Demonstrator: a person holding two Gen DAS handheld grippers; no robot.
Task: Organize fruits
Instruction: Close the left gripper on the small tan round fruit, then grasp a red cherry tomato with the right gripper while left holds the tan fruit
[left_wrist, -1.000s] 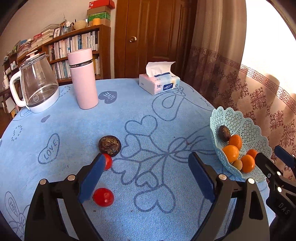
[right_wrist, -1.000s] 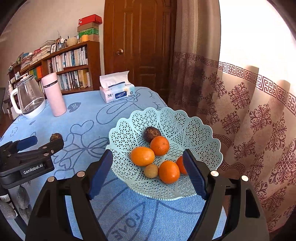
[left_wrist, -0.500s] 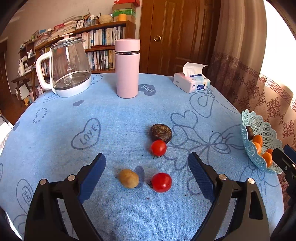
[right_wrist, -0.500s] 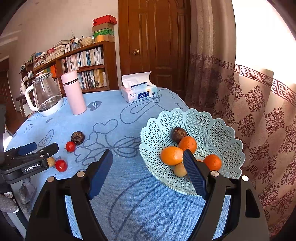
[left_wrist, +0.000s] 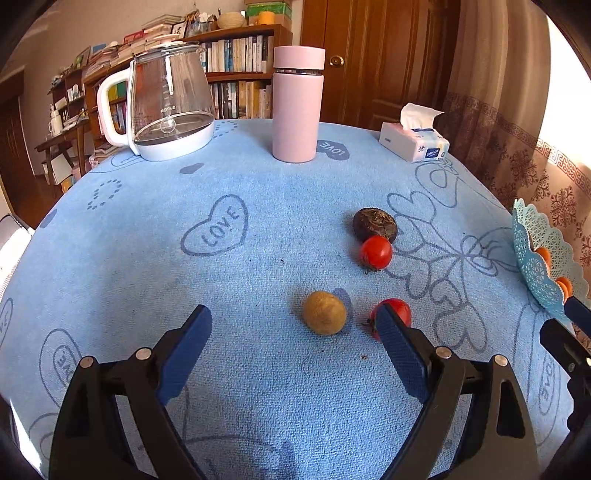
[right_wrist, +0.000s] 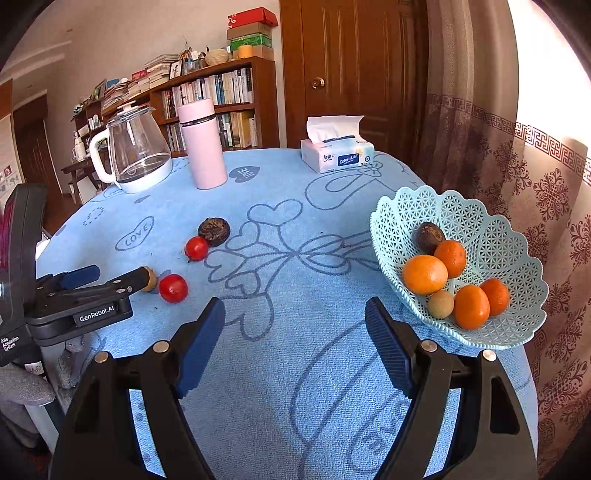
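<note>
- left wrist view: left gripper (left_wrist: 291, 338) jaws spread wide, gripping nothing, angled down at the worktop (left_wrist: 147, 266); the gap has narrowed a little just now, nothing between the pads yet
- brown round fruit (left_wrist: 324, 312) lies just ahead, nearer the right-hand pad; near tomato (left_wrist: 395, 314) sits just beside it, half hidden behind that pad; far tomato (left_wrist: 376, 252) touches the dark wrinkled fruit (left_wrist: 375, 224) further back
- judgement: the wide jaws suit straddling the brown fruit, likely the next pick
- basket (left_wrist: 535, 254) shows only as an edge at far right; kettle (left_wrist: 166, 107), pink flask (left_wrist: 297, 107) and tissue box (left_wrist: 415, 142) stand well clear at the back
- right wrist view: right gripper (right_wrist: 293, 334) jaws open and empty, over bare cloth between the loose fruits and the basket (right_wrist: 480, 221)
- basket holds four oranges (right_wrist: 424, 274), a dark fruit and a small brown one; four fruits are still loose on the cloth
- left gripper (right_wrist: 110, 282) is seen side-on, one fingertip at the brown fruit; contact unclear
</note>
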